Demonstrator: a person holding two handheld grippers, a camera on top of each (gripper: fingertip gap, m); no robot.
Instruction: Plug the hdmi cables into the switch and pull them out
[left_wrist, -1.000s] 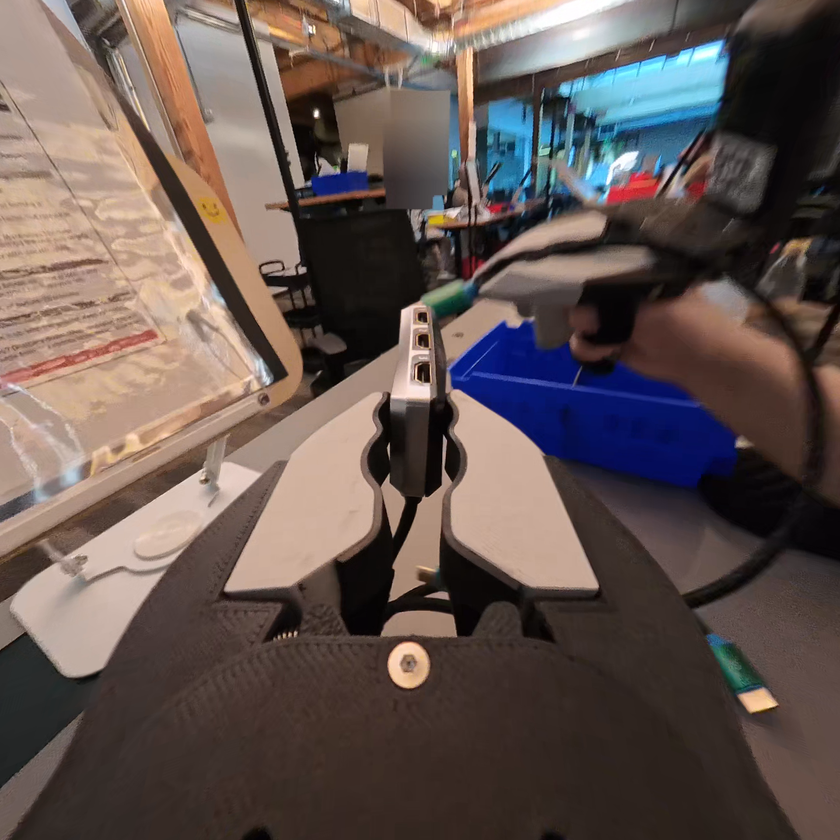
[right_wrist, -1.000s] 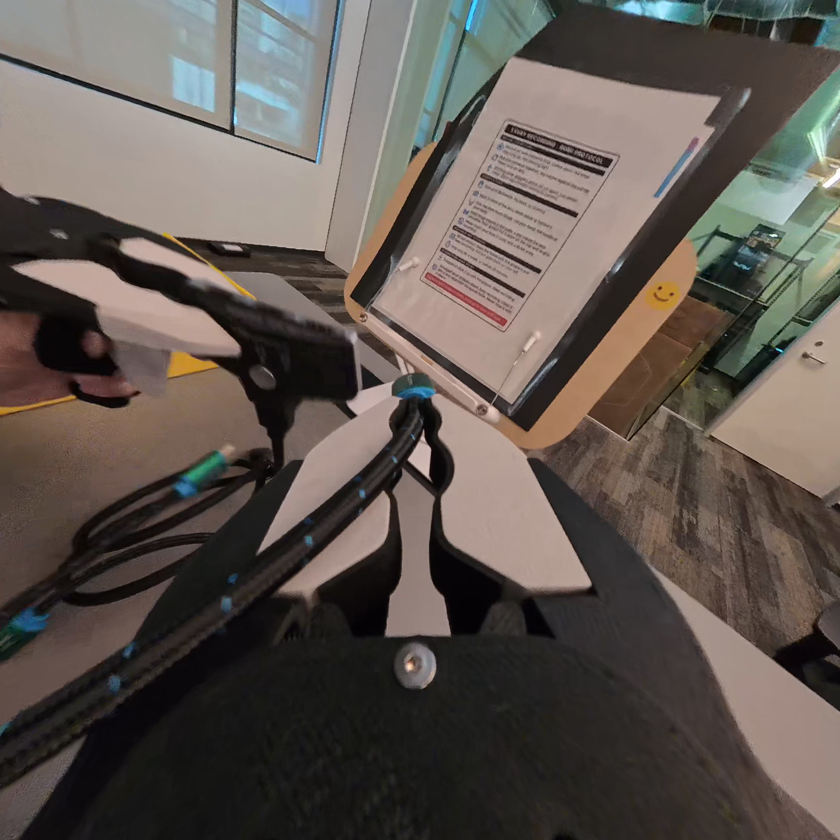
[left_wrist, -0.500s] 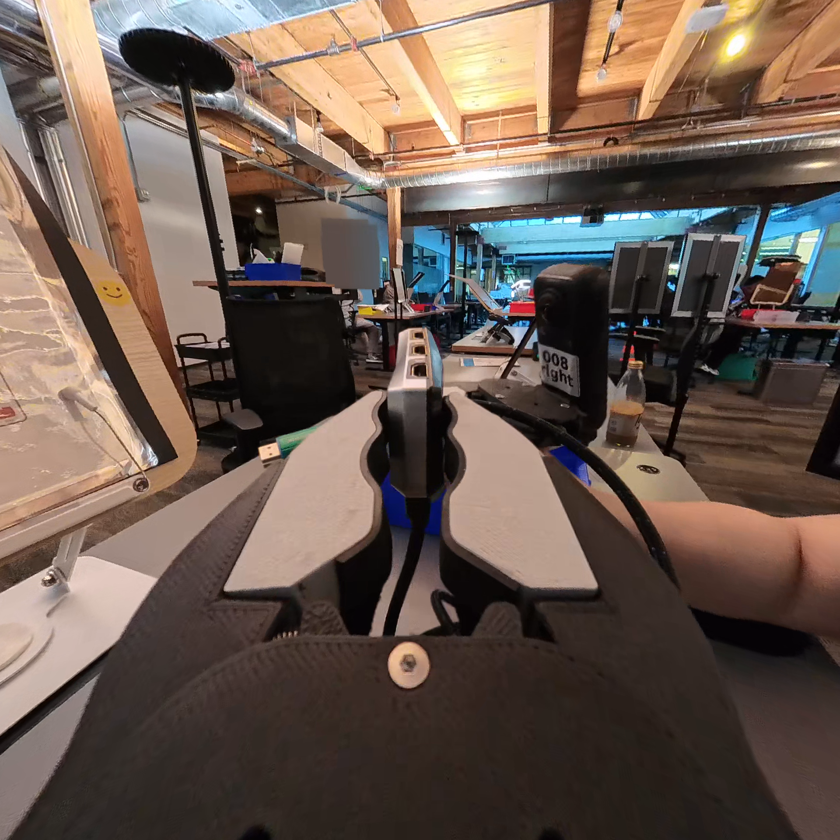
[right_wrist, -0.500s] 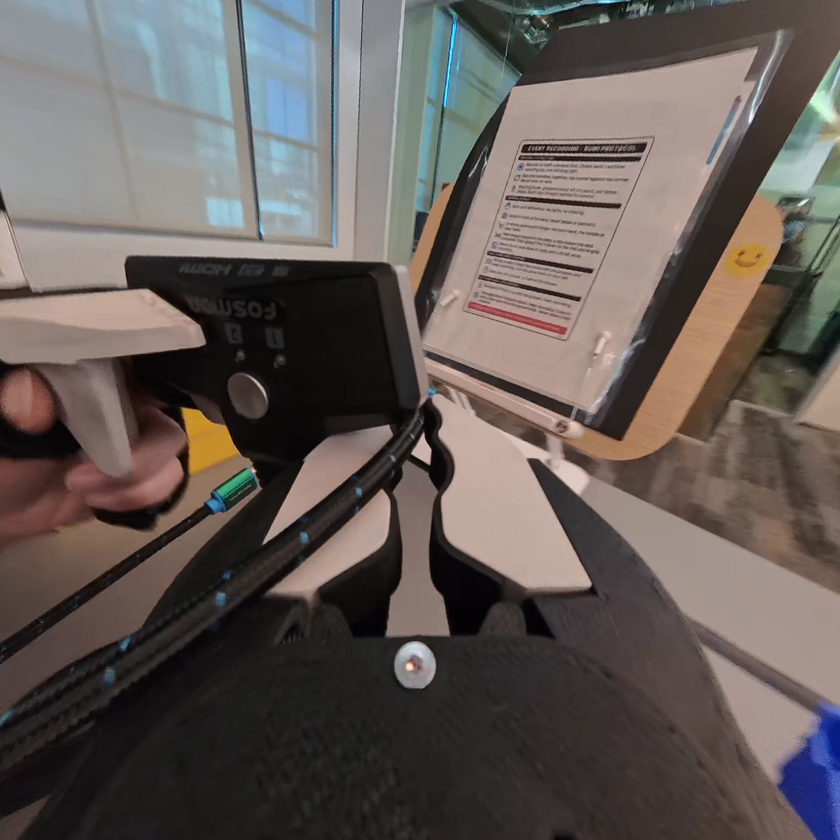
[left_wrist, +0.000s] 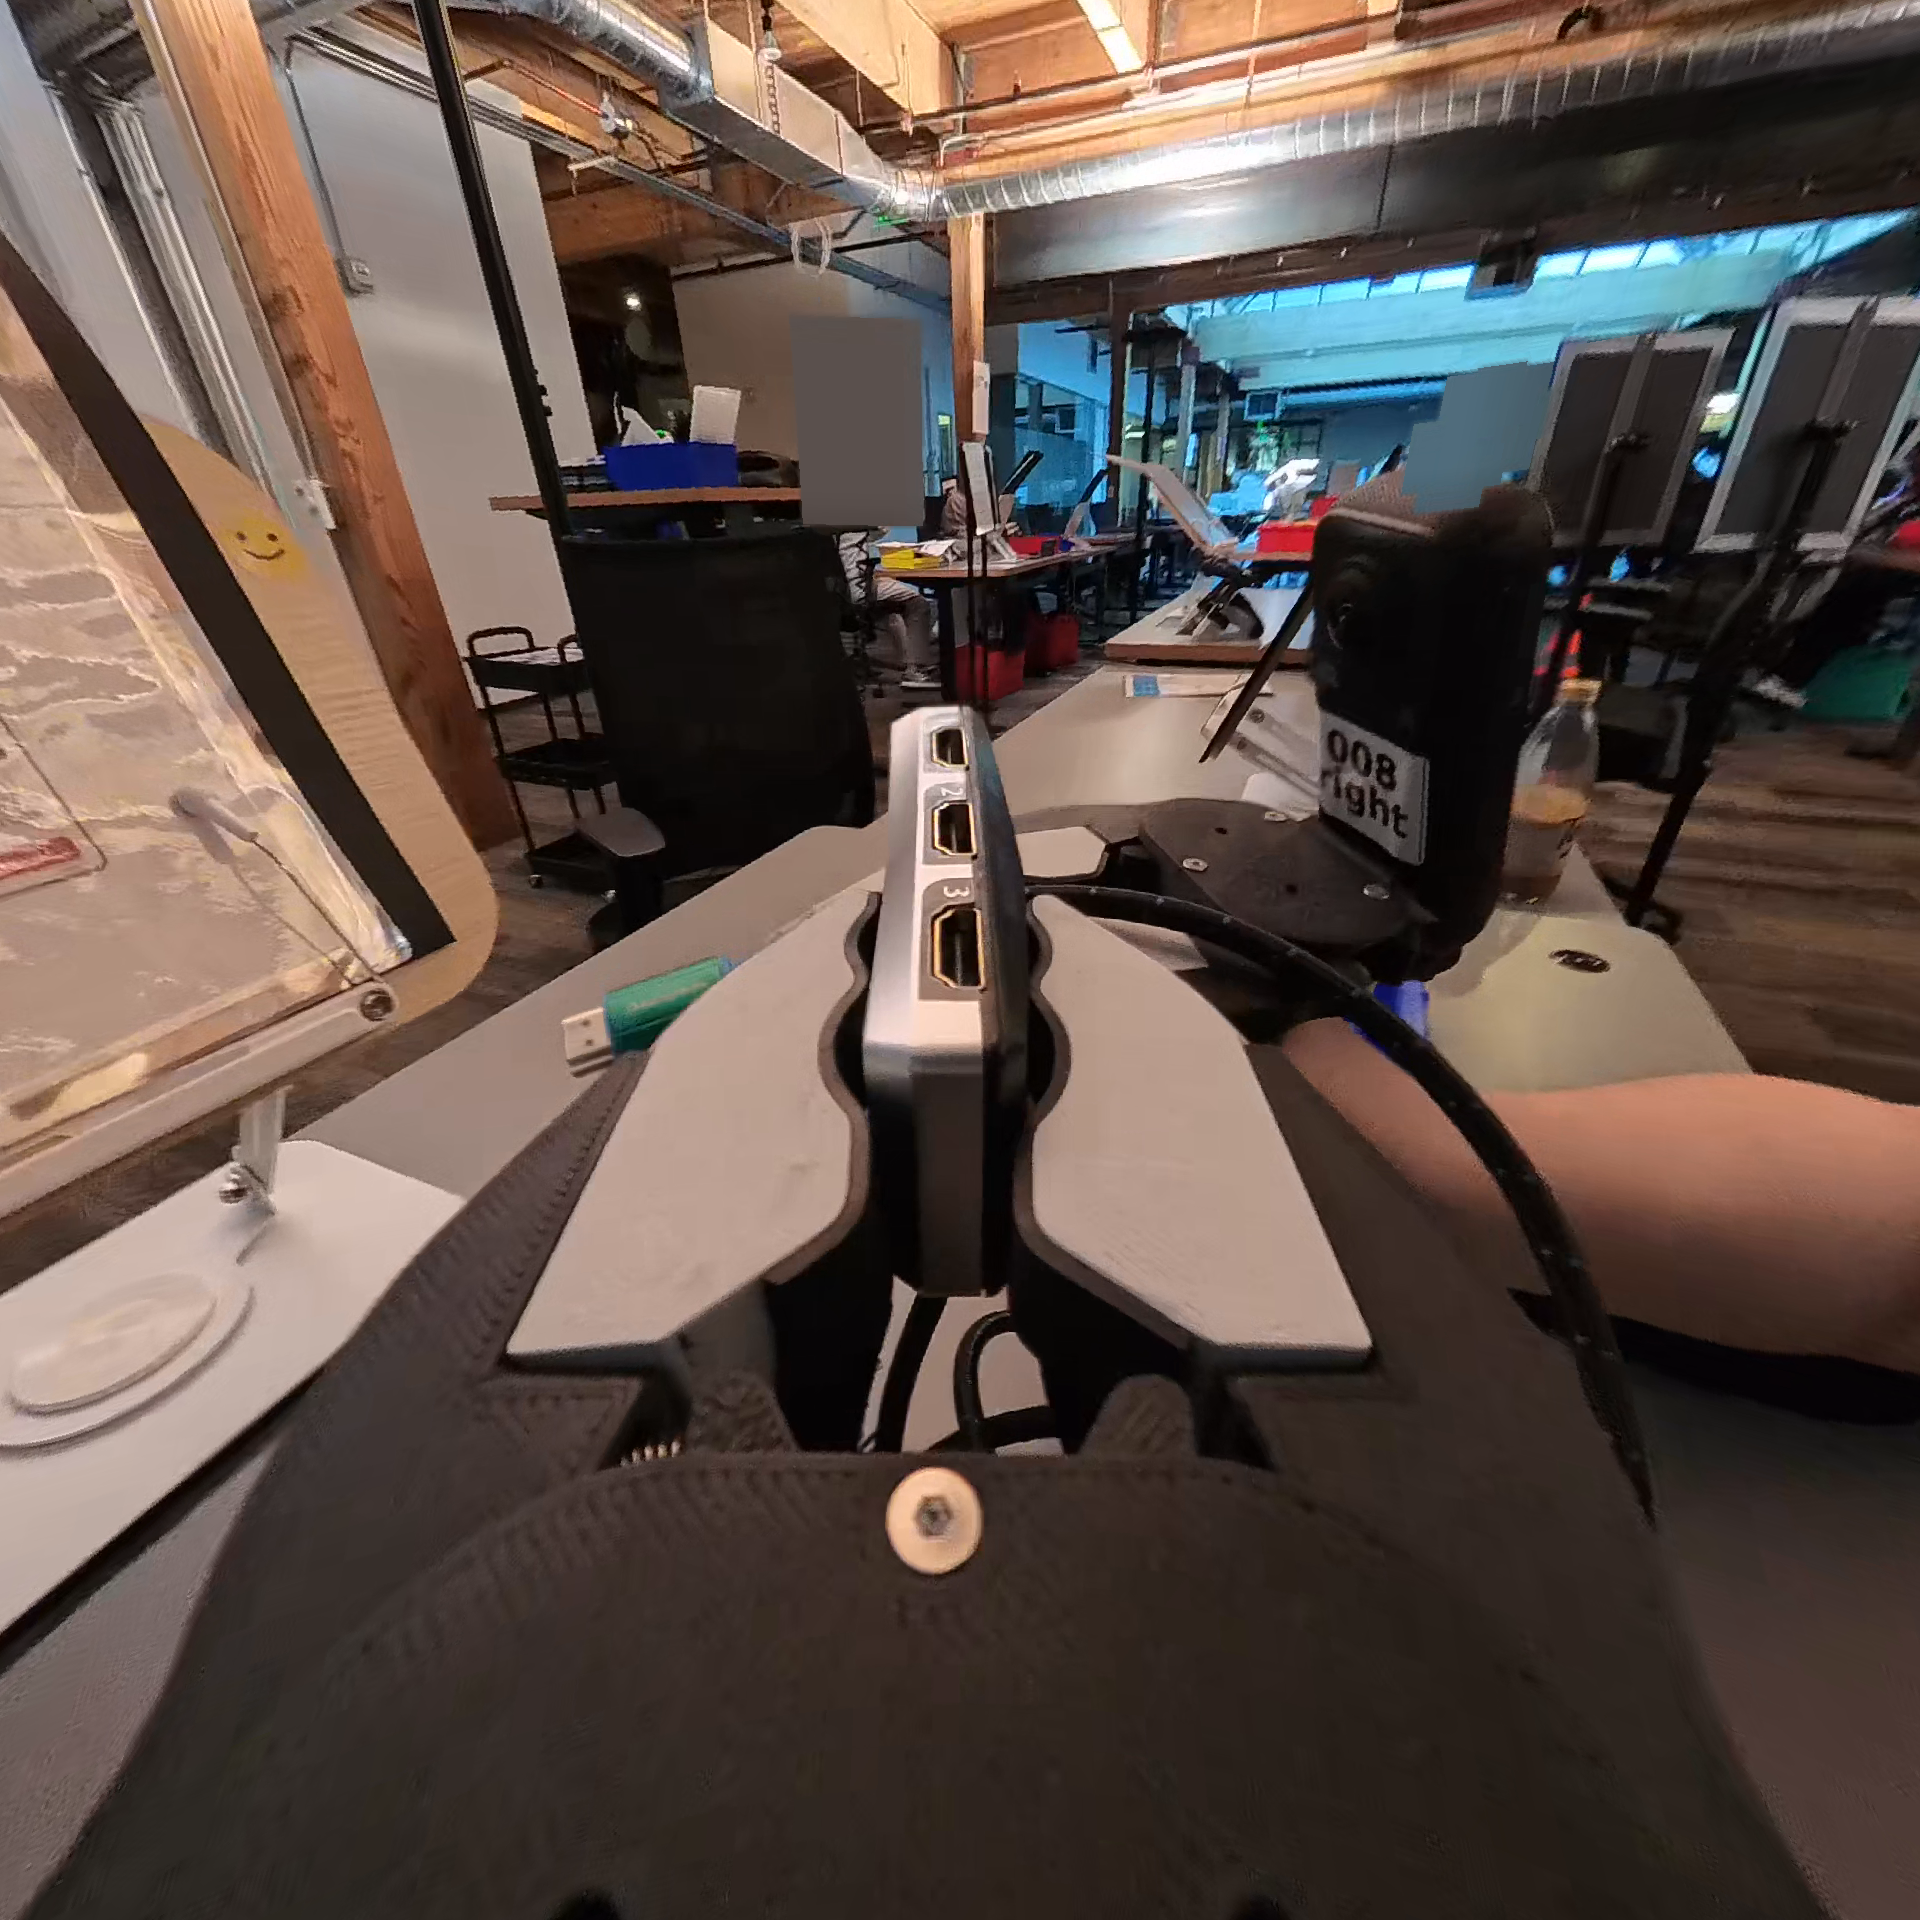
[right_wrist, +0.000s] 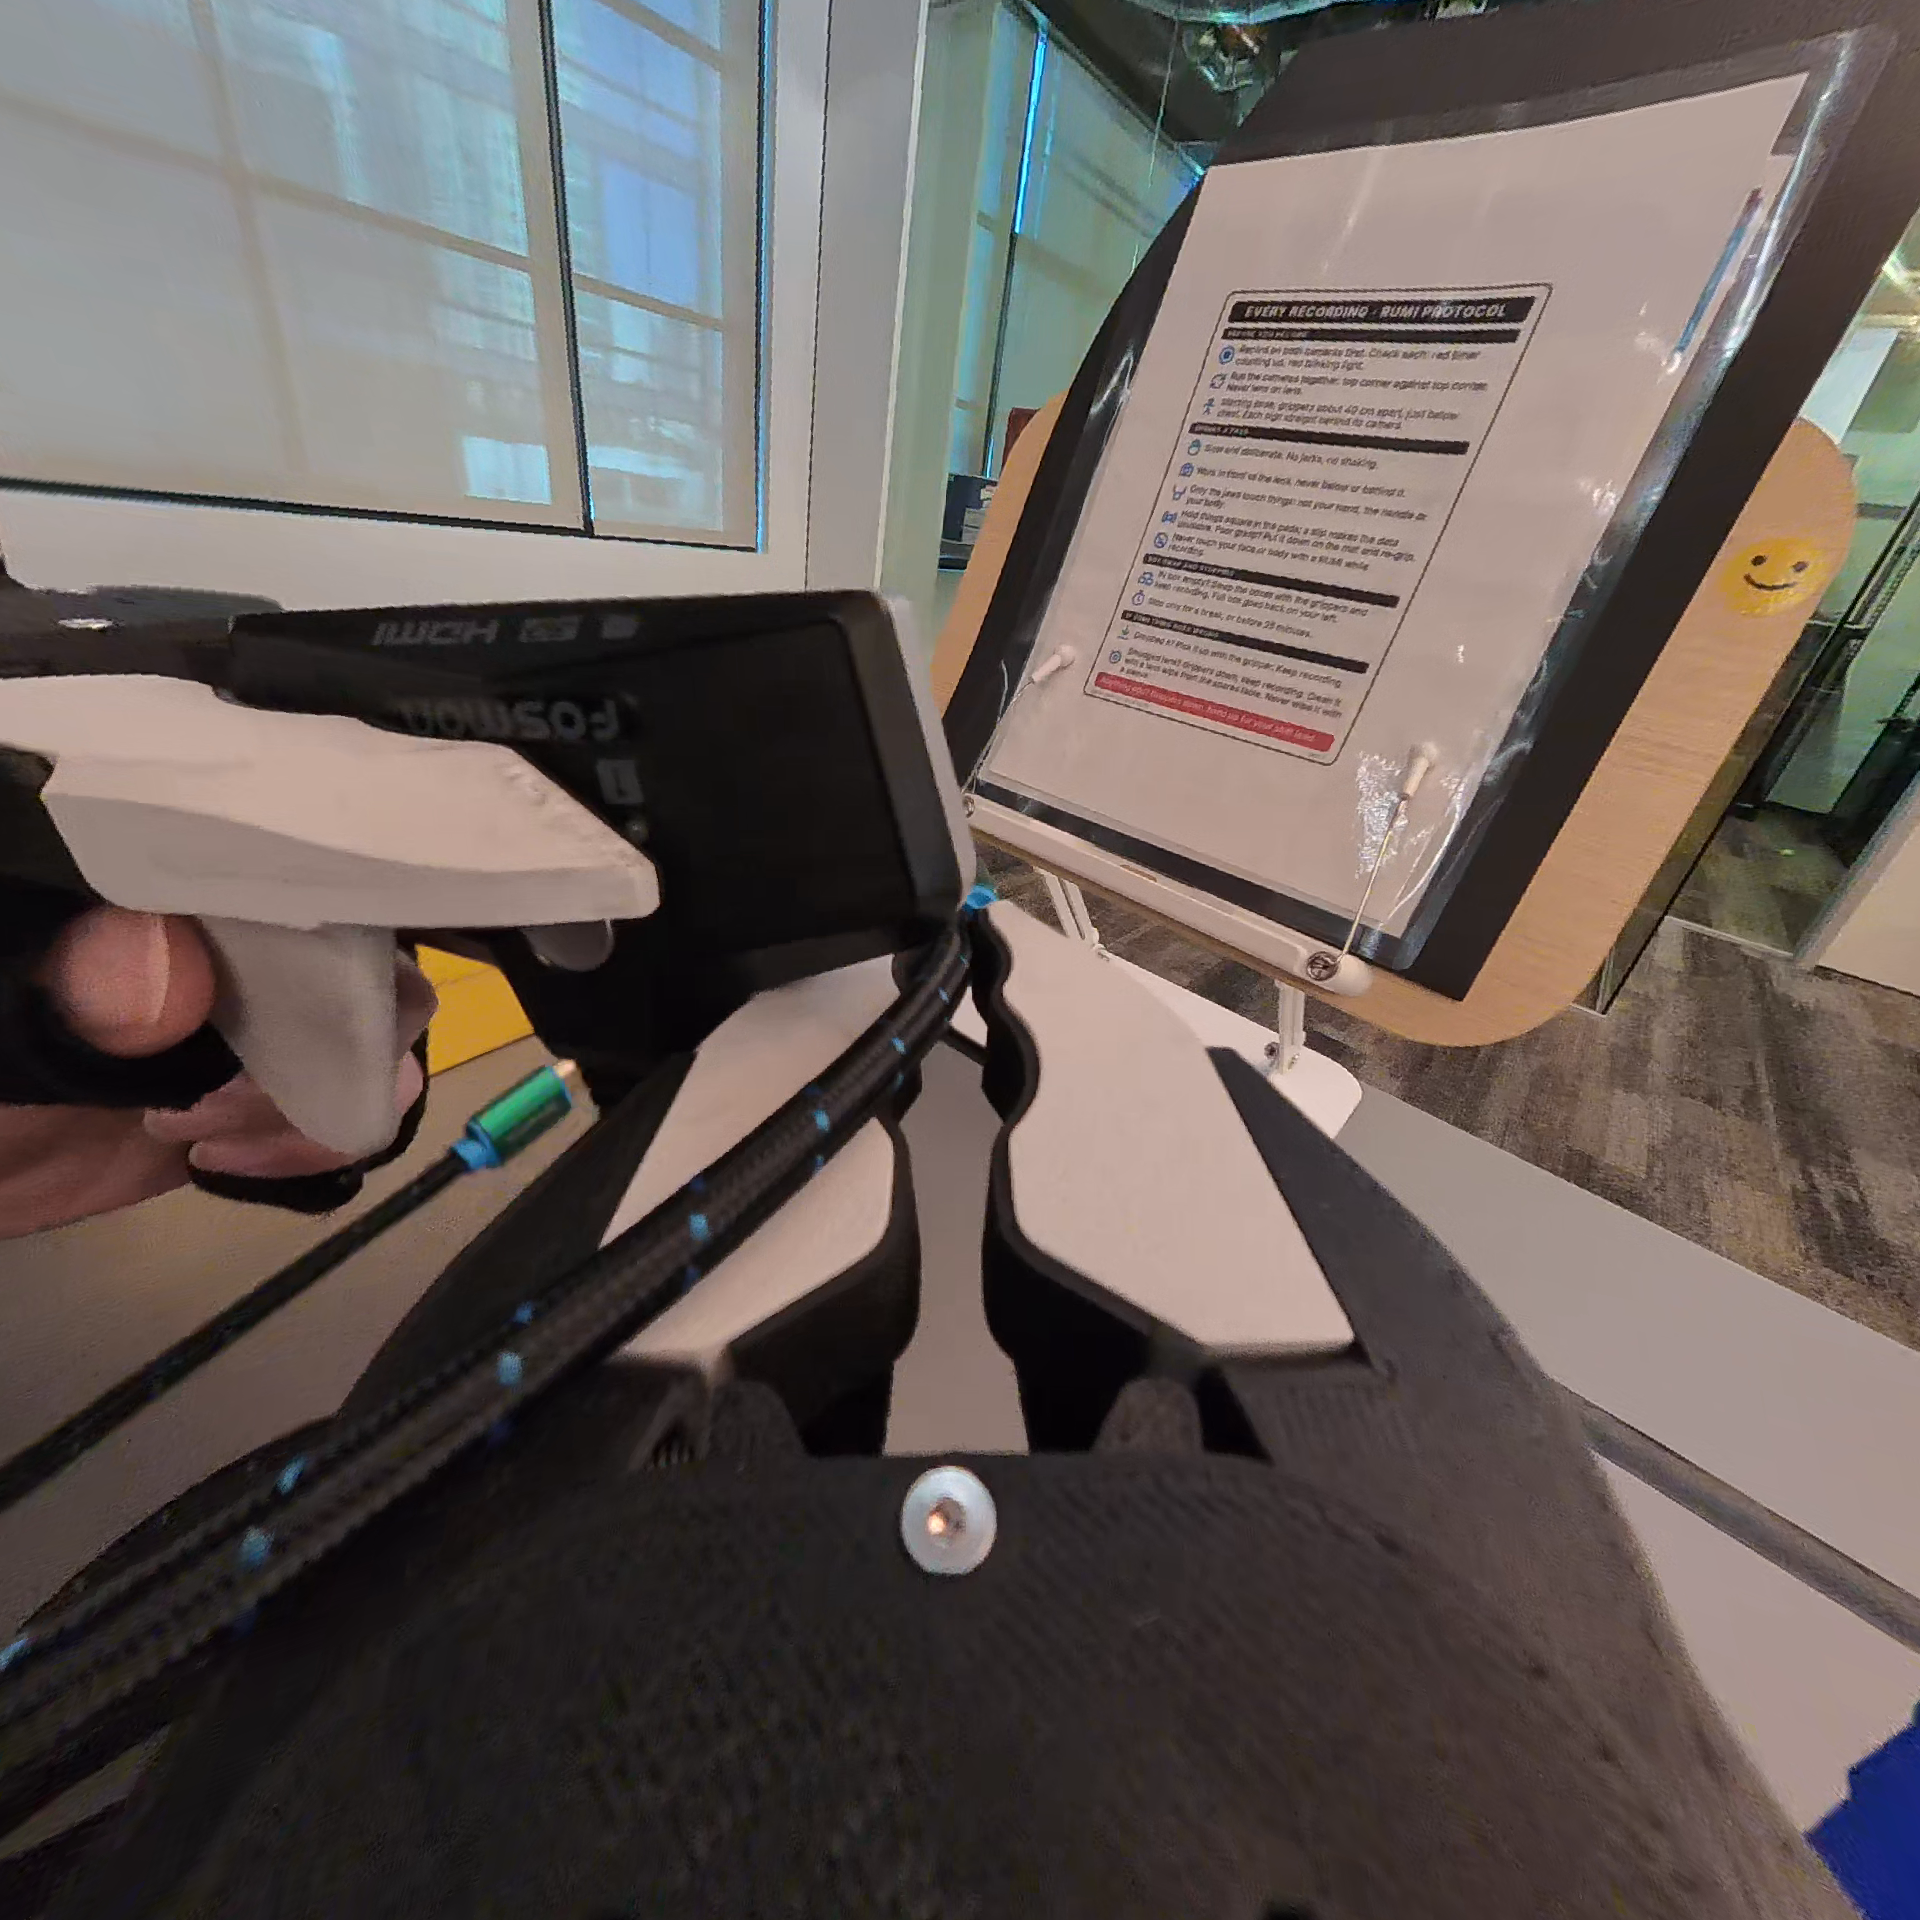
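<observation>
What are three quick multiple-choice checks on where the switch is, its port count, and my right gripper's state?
1. Where is the switch?
A. In a bin
B. Between the left gripper's fingers
C. Flat on the table

2. How many ports show on its edge in the left wrist view?
A. Two
B. Five
C. Three

3. What is the right gripper doing?
A. Shut on the braided cable
B. Open, empty
C. Shut on the switch

Answers:
1 B: the left gripper clamps the switch upright.
2 C: three ports sit in a row.
3 A: the right gripper pinches the braided cable.
</observation>
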